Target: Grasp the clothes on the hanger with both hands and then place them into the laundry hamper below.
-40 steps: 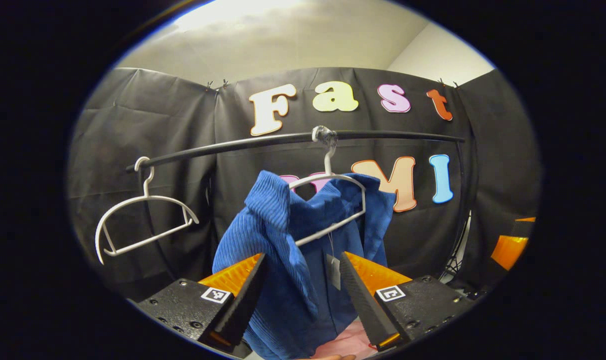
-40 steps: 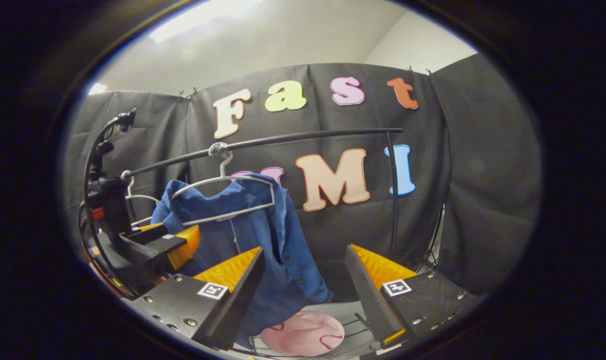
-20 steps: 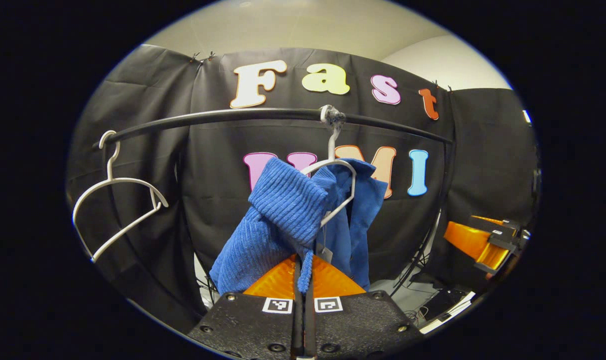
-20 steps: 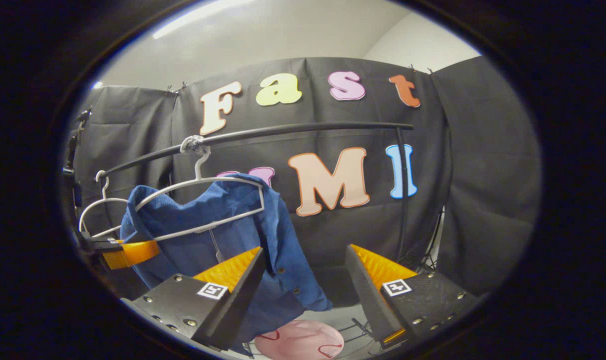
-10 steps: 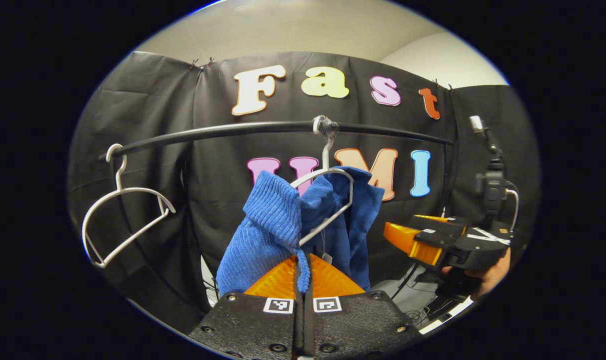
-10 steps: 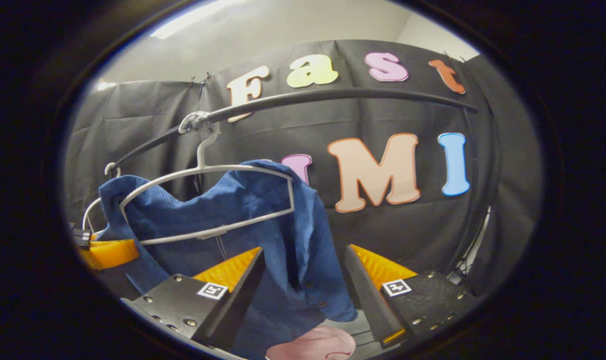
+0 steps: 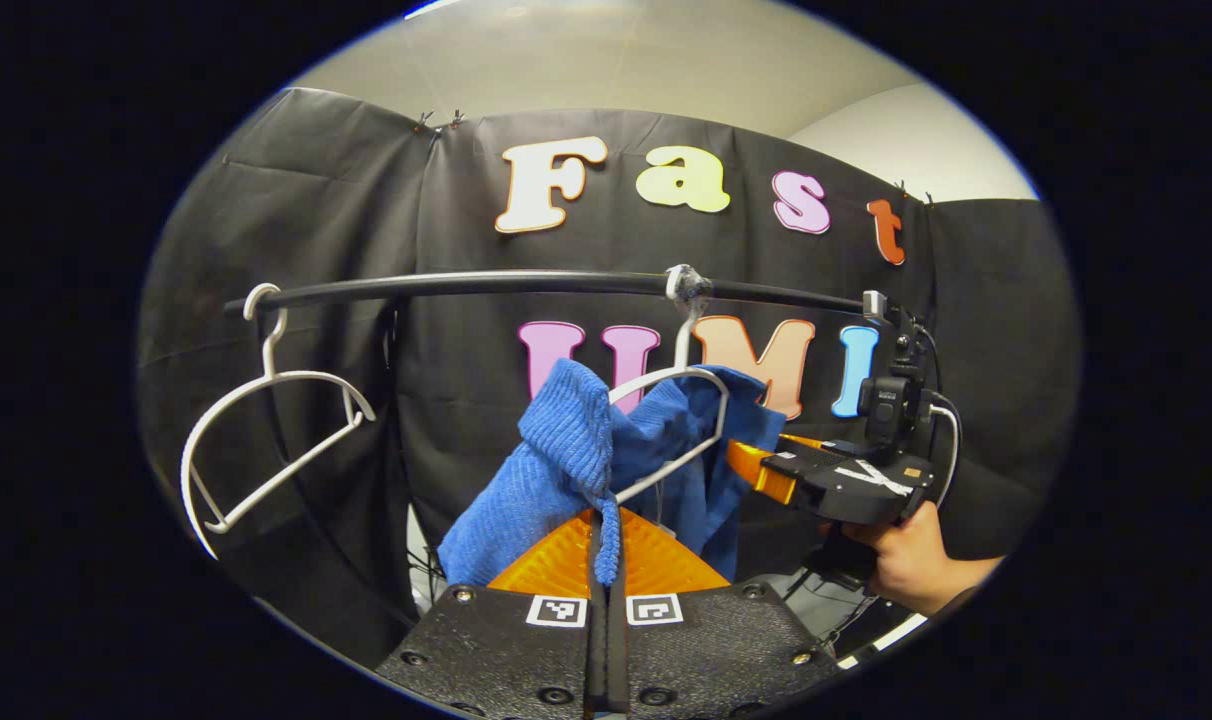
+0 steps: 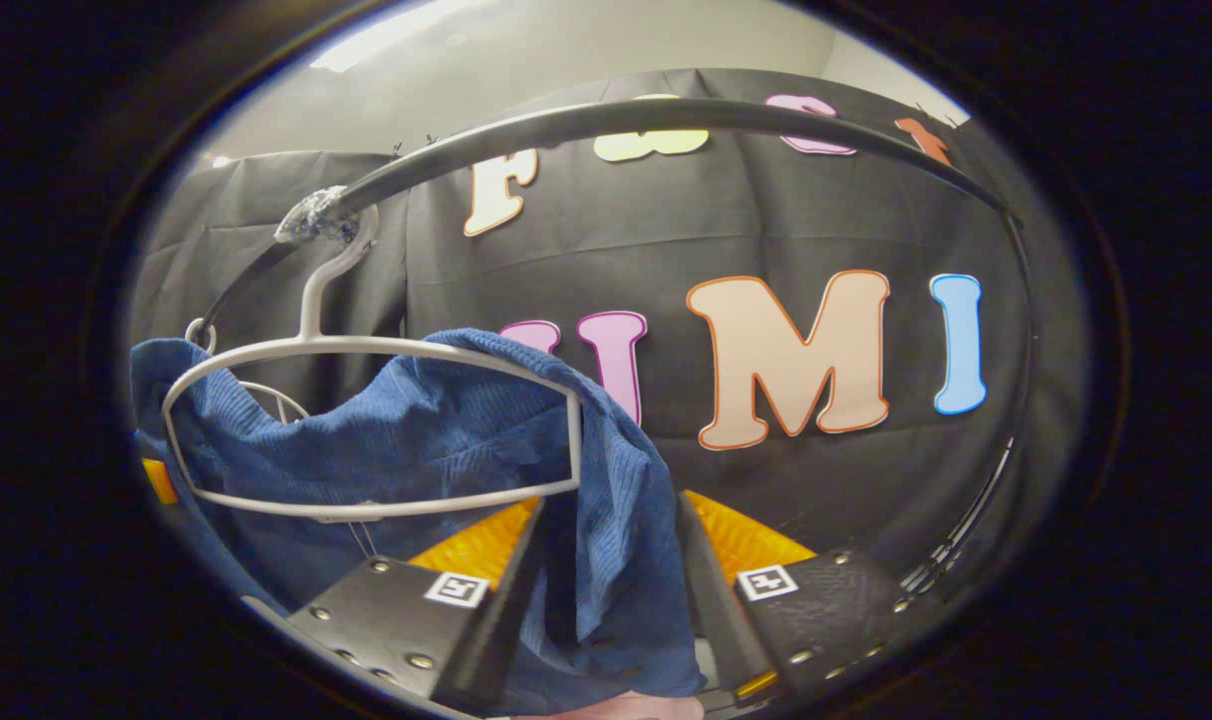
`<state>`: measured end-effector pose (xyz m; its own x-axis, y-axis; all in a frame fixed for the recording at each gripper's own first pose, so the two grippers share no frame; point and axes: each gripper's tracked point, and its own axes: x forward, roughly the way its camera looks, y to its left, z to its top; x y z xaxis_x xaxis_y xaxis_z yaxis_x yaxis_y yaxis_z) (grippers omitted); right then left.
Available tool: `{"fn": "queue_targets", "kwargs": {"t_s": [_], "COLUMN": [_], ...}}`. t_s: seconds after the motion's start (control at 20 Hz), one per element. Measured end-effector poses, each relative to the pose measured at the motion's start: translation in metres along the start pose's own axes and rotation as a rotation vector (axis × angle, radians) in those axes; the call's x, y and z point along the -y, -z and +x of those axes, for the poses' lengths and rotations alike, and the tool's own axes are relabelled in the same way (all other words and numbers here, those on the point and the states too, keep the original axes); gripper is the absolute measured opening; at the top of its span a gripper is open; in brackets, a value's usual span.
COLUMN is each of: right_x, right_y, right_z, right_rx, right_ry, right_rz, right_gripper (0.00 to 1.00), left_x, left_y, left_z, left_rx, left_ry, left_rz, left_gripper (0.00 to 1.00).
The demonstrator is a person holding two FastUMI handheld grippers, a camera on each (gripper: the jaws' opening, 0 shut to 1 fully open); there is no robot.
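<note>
Blue ribbed cloth fills the middle of the left gripper view: it is the shirt [image 7: 566, 460], draped over a white hanger [image 7: 681, 420] that hooks onto a black rail [image 7: 486, 285] across the upper part of the frame. At the bottom middle, the left tool [image 7: 607, 560] is squeezed tight on a fold of the shirt, with both fingers pressing the cloth and a thin strip of blue sticking up between them. A second white hanger [image 7: 266, 440] hangs bare at the left end of the rail. At the right of this frame a hand [image 7: 906, 565] holds the right tool [image 7: 756, 468], whose tip touches the far side of the shirt.

In the right gripper view the shirt [image 8: 426, 440] sits in the lower left and middle, hanging from the hanger [image 8: 366, 420] under the rail [image 8: 666, 115]. The right tool [image 8: 606, 560] at the bottom is open. The shirt's edge hangs down in the gap between its two fingers, and the fingers do not press it.
</note>
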<state>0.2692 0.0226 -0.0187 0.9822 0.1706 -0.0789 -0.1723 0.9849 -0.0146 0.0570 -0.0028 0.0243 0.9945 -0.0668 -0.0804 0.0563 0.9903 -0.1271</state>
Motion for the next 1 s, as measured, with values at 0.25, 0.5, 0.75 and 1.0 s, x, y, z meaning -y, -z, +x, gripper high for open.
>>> {"fn": "queue_targets", "kwargs": {"t_s": [0.25, 0.5, 0.75, 1.0], "right_x": [0.005, -0.012, 0.006, 0.022], "right_y": [-0.012, -0.015, -0.034, -0.049], "right_z": [0.005, 0.002, -0.007, -0.006], "right_rx": [0.046, 0.051, 0.115, 0.179], "right_ry": [0.057, -0.011, 0.085, 0.164], "right_rz": [0.035, -0.022, -0.125, -0.273], "right_gripper": [0.29, 0.0, 0.0, 0.0], "left_x": [-0.005, -0.021, -0.028, -0.047], "left_y": [0.004, 0.002, -0.021, -0.037], "left_z": [-0.005, -0.011, -0.026, -0.036], "left_rx": [-0.011, -0.015, 0.036, 0.054], "left_ry": [-0.018, -0.043, -0.035, -0.067], "left_rz": [0.033, 0.051, 0.108, 0.102], "left_gripper": [0.01, 0.0, 0.0, 0.0]}}
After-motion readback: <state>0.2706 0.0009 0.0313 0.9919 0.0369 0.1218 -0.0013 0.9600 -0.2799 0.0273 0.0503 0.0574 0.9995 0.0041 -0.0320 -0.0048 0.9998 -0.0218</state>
